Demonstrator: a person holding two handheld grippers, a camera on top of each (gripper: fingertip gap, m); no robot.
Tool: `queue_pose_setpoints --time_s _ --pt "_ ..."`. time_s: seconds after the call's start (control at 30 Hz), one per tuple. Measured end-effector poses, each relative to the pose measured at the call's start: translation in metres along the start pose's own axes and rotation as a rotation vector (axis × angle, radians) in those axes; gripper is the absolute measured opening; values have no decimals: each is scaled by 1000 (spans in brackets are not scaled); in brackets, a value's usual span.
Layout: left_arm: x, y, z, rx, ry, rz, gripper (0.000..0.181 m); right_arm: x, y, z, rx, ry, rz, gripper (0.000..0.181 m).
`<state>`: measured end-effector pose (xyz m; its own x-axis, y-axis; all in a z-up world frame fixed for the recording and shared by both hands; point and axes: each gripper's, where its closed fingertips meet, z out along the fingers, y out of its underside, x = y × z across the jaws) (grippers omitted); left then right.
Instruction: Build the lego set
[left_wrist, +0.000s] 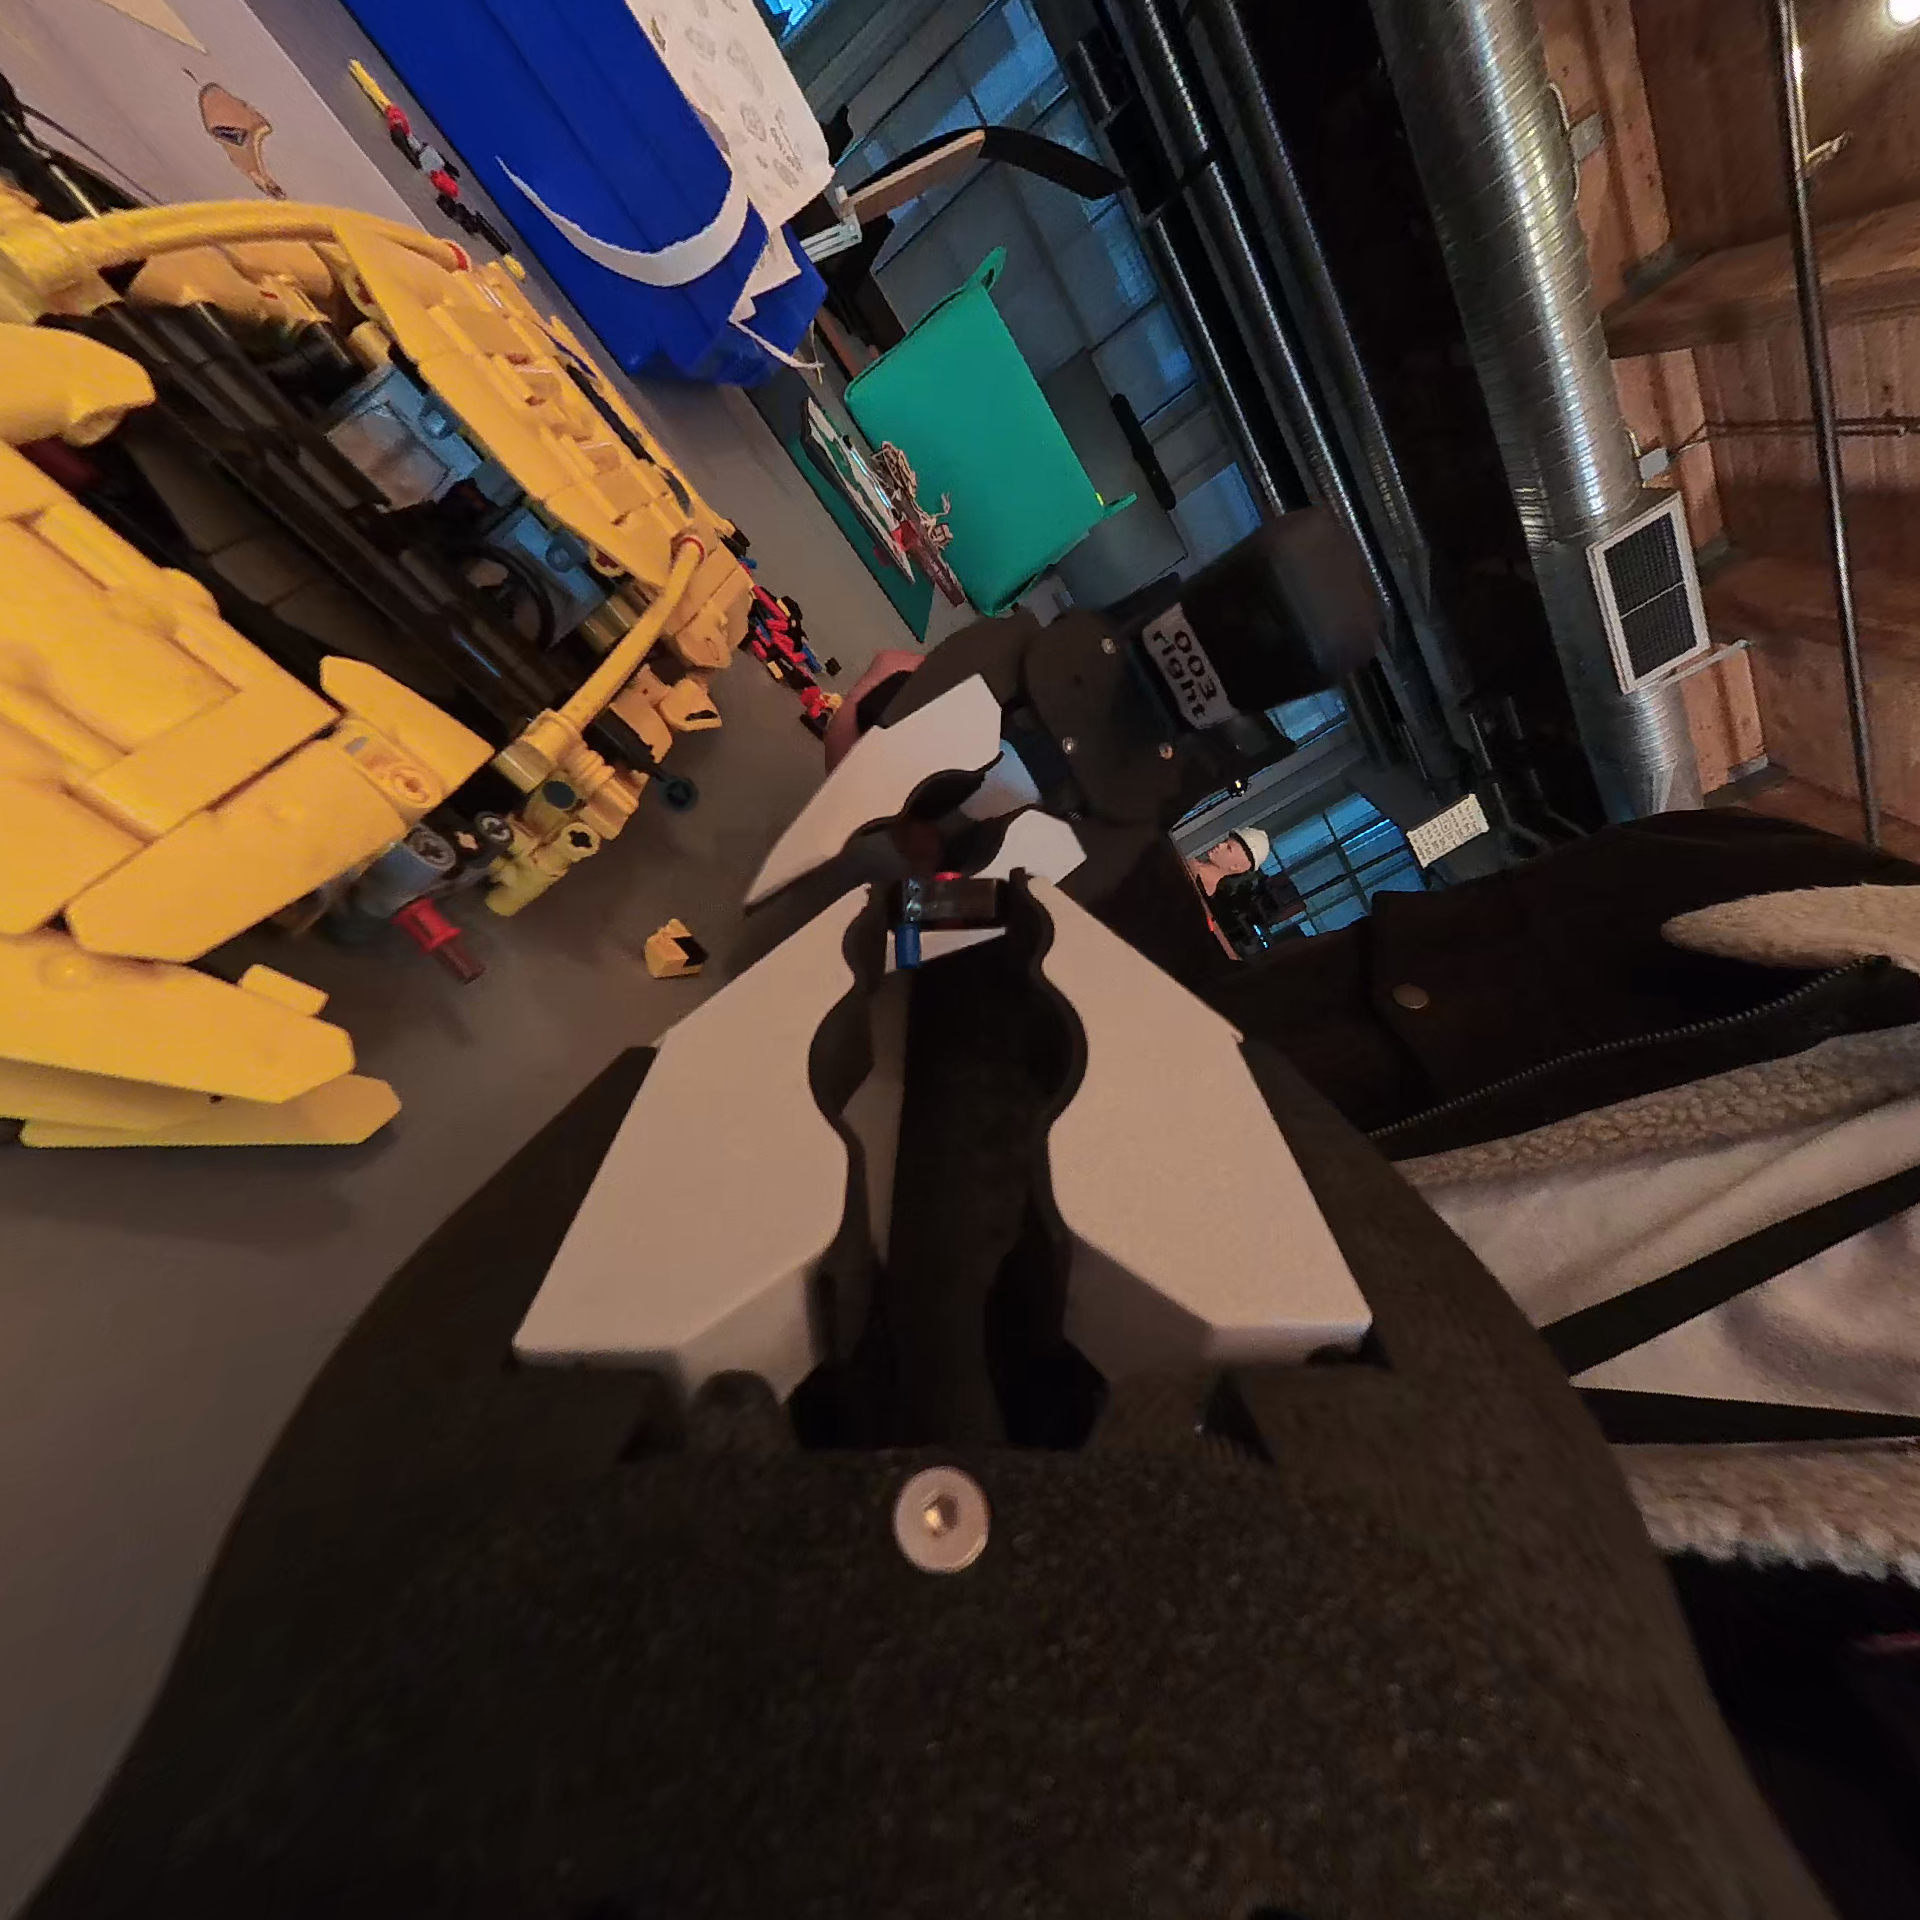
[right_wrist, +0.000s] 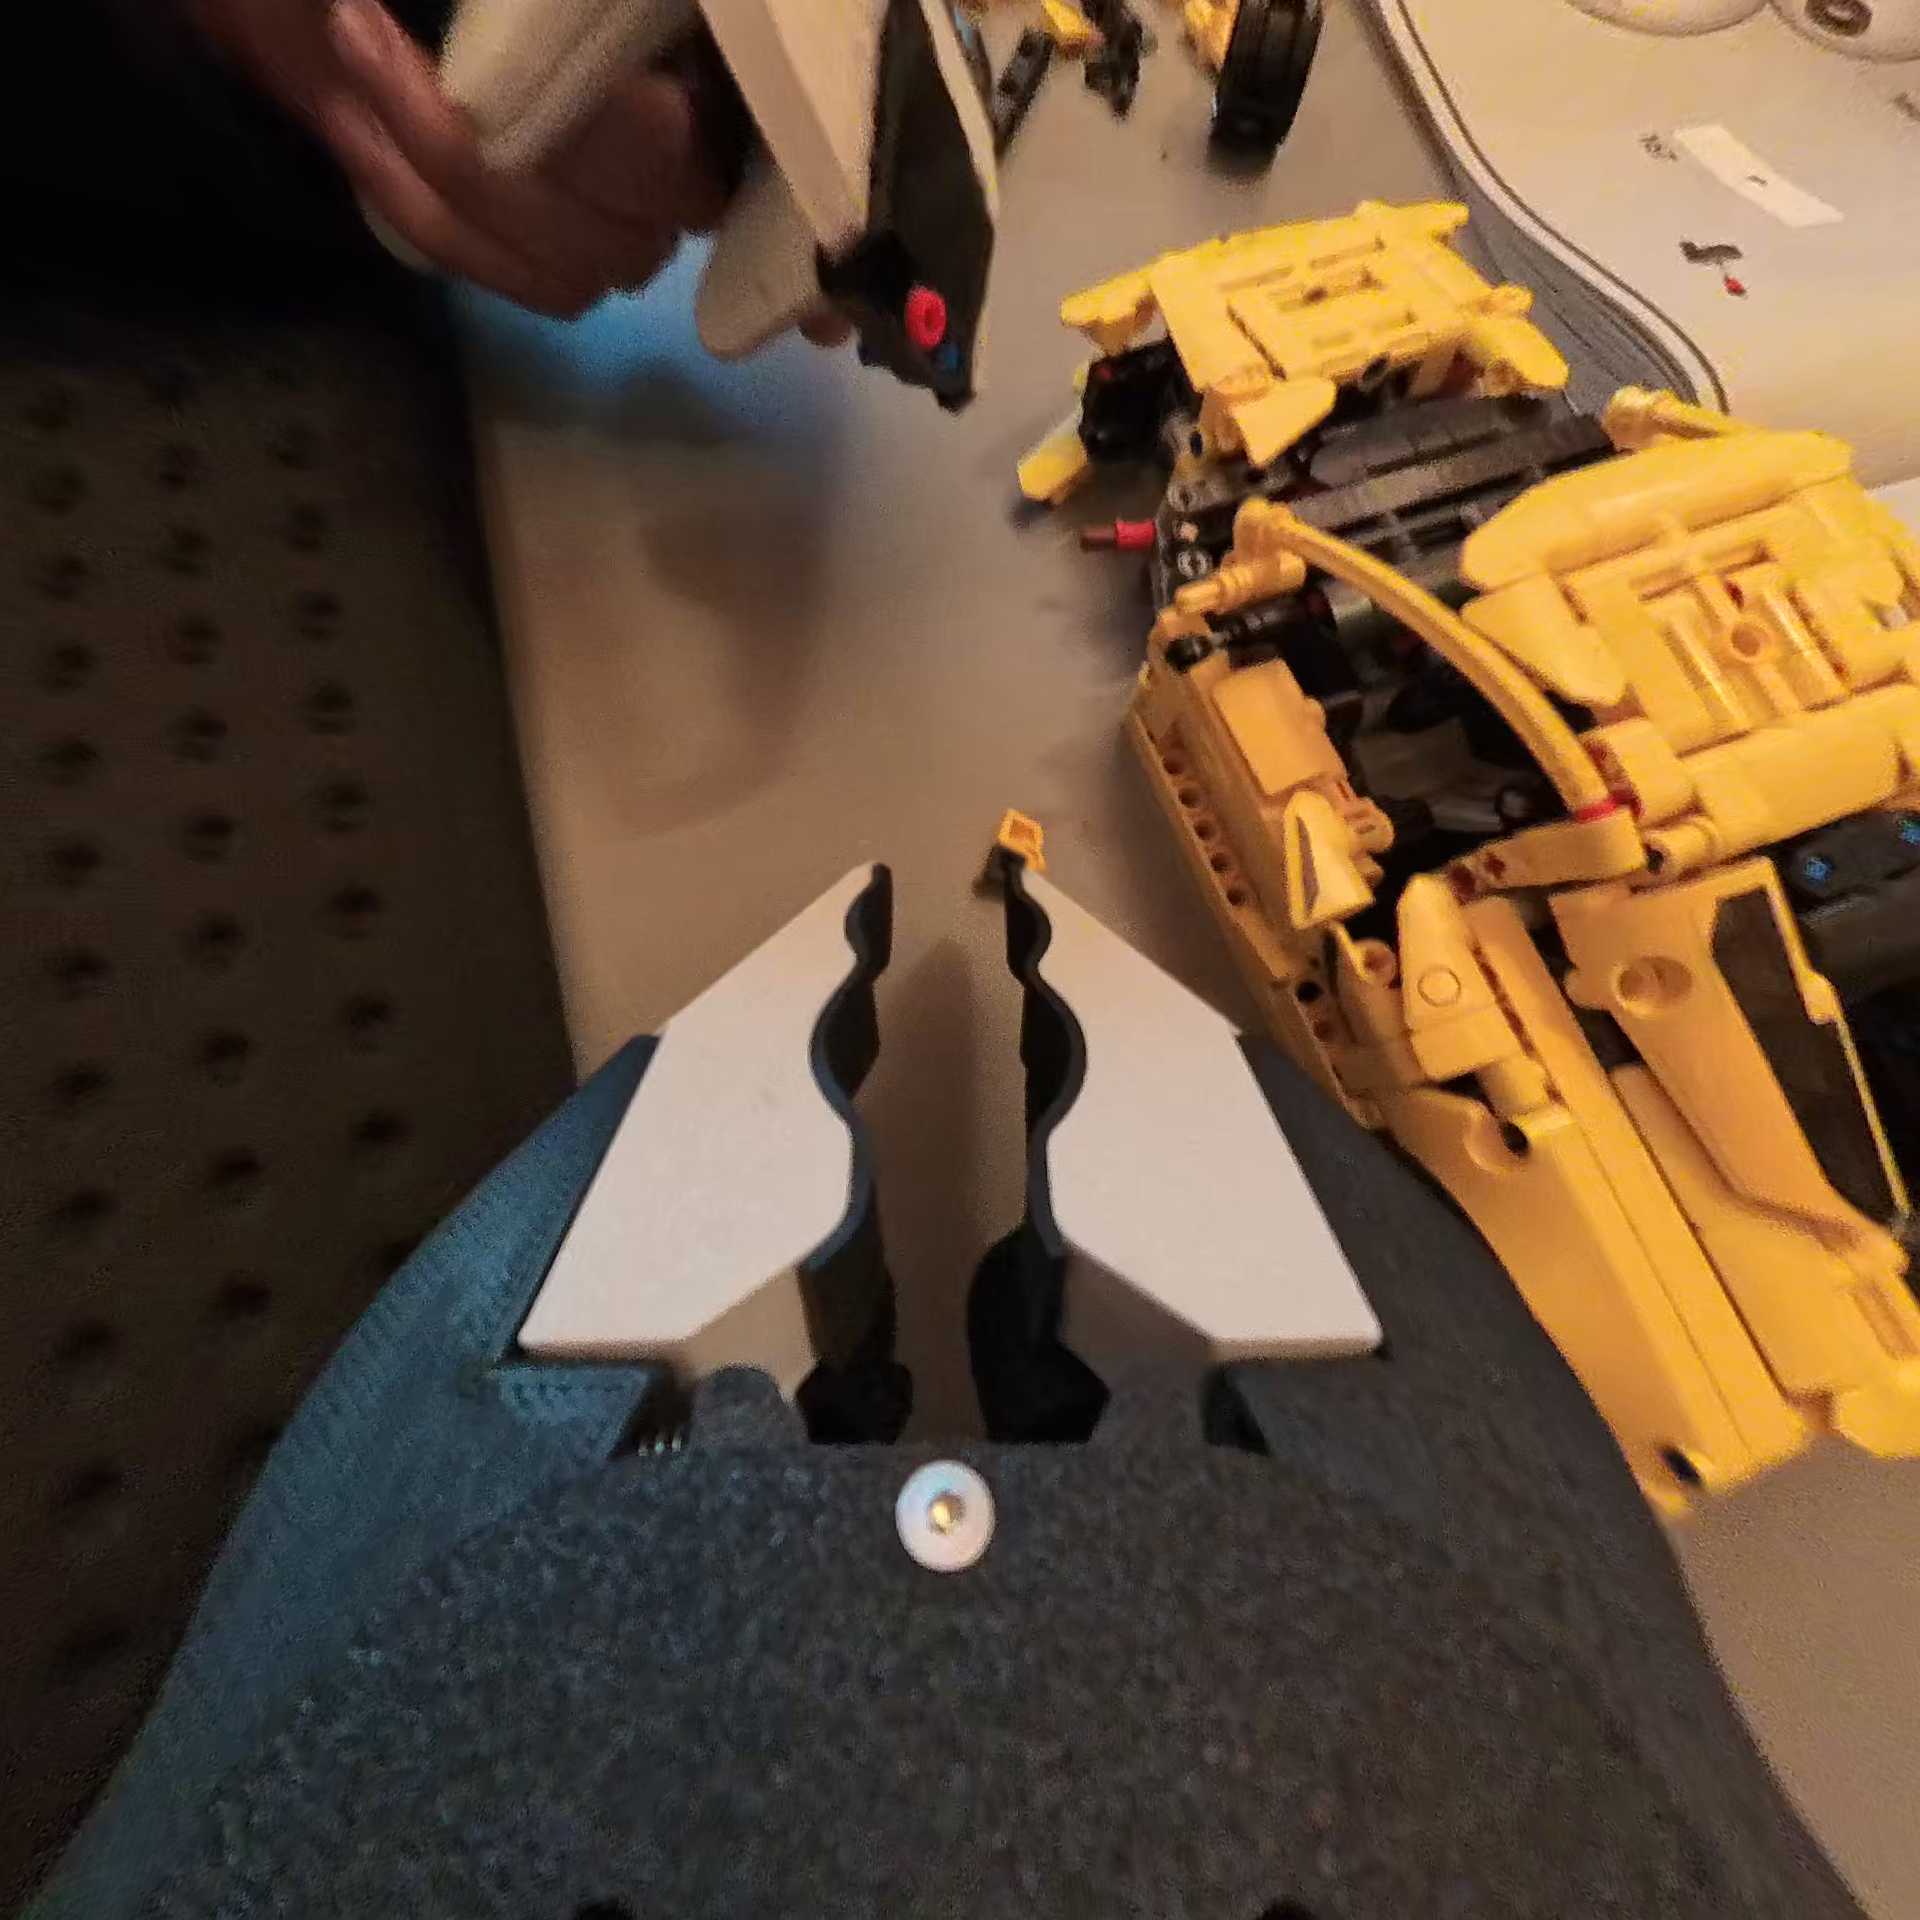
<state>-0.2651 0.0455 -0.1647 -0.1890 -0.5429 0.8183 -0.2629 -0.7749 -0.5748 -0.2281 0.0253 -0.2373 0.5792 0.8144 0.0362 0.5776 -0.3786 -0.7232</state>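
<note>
Left wrist view: left gripper (left_wrist: 951, 914) fingers clench a small black piece with red and blue pins (left_wrist: 940, 904), mid-frame. Right gripper (right_wrist: 951, 883) fingers stand apart, empty, above a small yellow piece (right_wrist: 1016, 836); yellow model (right_wrist: 1538, 831) lies right. Risk: the lightly pinched piece may twist or drop.

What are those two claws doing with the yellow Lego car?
A person is building a yellow Lego car with a claw in each hand. The left claw is shut on a small black piece with red and blue pins, held up above the grey table. The right claw is open and holds nothing; it hangs over the table near a small loose yellow piece. The half-built car sits beside them, with more loose pieces lying farther off.
</note>
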Motion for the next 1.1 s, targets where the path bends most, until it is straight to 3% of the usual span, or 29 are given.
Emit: queue_pose_setpoints --time_s 0.07,0.23,0.37,0.5,0.8,0.9,1.0,1.1 --pt "-1 1 1 -8 -5 2 22 7 14 0 -77 53 -14 18" --pt "-1 2 2 -11 -4 1 22 -16 5 13 -28 -125 90 20" --pt "-1 3 2 -13 -3 1 23 16 12 13 -77 57 65 32" --pt "-1 3 2 -15 -2 -1 23 21 6 4 -54 97 82 27" --pt "-1 3 2 -14 -1 -3 23 28 -1 31 -57 222 201 33" --pt "3 1 1 2 29 -21 22 24 -3 33 -54 222 168 17" --pt "3 -3 -2 32 63 -75 22 26 -2 29 -74 257 68 15" --pt "-1 -3 -3 35 51 -99 22 21 -7 23 -88 294 -148 15"
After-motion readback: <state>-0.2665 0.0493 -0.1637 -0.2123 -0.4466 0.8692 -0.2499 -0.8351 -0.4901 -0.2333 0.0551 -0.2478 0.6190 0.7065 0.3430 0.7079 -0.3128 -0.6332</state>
